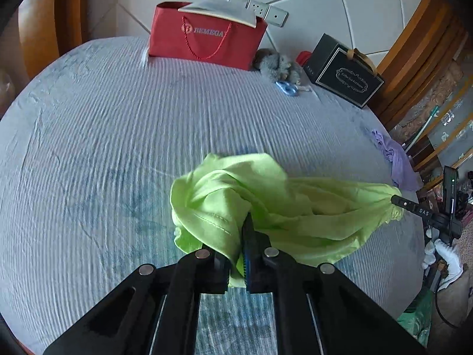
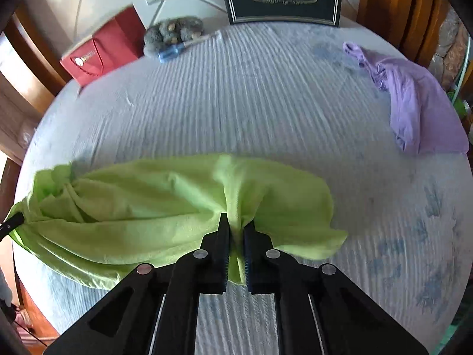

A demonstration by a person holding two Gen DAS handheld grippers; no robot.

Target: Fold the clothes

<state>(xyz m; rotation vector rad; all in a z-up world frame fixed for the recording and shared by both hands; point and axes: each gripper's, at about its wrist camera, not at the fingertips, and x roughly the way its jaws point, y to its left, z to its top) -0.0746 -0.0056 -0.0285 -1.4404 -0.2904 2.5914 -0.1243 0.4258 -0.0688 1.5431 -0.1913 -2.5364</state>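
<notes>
left wrist view: green garment (image 1: 266, 207) stretched between two grippers.
left gripper (image 1: 238, 254) and right gripper (image 2: 236, 248) both pinch the cloth in narrow fingers, above the striped surface (image 1: 118, 136); purple garment (image 2: 419, 109) lies apart.

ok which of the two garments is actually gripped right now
The lime green garment: the left gripper and right gripper both pinch it. The purple garment lies untouched near the bed's edge.

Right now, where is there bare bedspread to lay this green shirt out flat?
The wide middle of the bedspread is bare, between the green shirt and the red bag. The far edge is crowded: red bag, grey plush toy, black box. The purple garment takes the right edge.
</notes>
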